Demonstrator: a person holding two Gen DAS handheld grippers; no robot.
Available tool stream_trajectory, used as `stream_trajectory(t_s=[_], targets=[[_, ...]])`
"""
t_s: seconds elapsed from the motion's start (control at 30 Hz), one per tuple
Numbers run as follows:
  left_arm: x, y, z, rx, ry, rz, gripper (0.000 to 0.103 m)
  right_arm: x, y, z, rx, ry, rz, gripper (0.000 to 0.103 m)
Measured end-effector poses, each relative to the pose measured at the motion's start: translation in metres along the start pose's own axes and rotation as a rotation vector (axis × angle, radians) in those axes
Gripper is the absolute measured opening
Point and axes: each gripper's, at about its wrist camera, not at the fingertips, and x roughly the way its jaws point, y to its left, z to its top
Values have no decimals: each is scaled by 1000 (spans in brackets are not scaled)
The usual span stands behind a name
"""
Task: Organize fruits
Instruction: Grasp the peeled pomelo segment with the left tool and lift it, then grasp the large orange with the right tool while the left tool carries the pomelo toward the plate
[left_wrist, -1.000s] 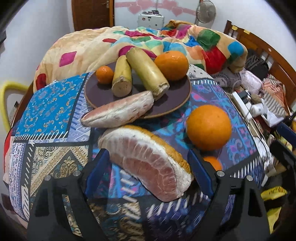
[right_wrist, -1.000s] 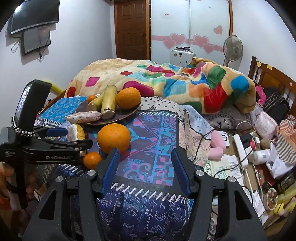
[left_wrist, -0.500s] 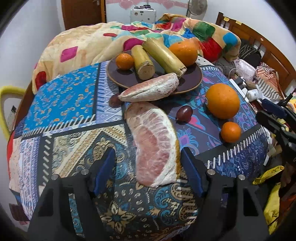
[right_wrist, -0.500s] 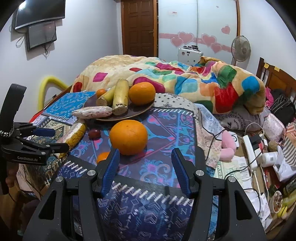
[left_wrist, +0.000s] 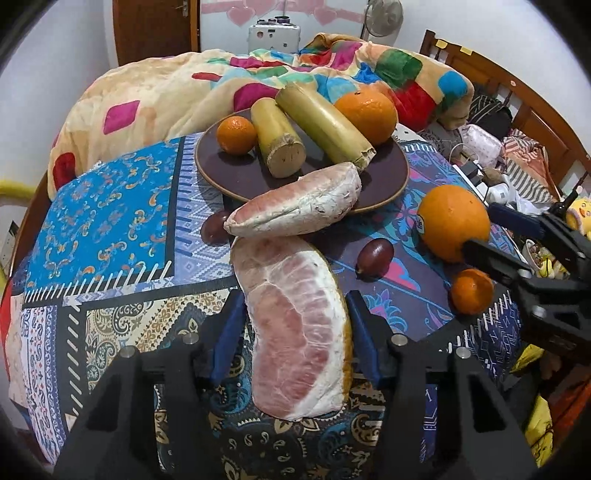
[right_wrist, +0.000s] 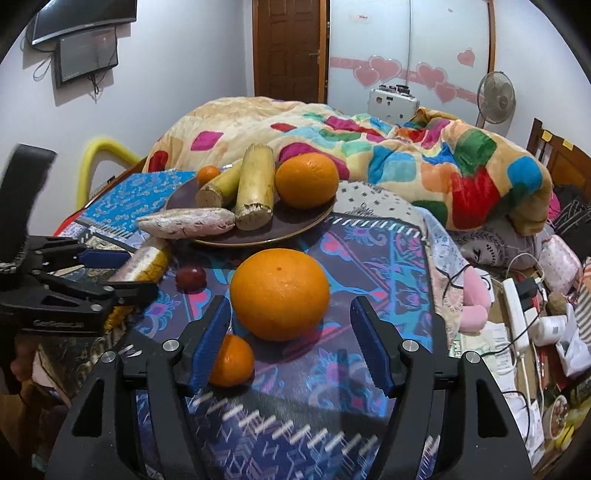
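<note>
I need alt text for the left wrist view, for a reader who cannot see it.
The left tool is closing around a peeled pomelo wedge lying on a patterned cloth. Behind it, a dark plate holds another pomelo piece, two sugarcane pieces and two oranges.

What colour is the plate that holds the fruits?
Dark brown plate, clearest in the left wrist view.

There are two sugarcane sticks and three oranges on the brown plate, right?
Not quite. The brown plate holds two sugarcane sticks but only two oranges, one big, one small, plus a pomelo wedge leaning on its rim. The left wrist view shows it.
</note>
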Motion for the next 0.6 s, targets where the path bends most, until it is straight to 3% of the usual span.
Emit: stream_trajectory(t_s=[0.17,0.6], targets=[[-1,5,0,12,-4,-25,52,14,-2,3,39,13,56,65],[-25,20,-17,-28,-18,-11,50,14,-6,1,90,30,80,60]])
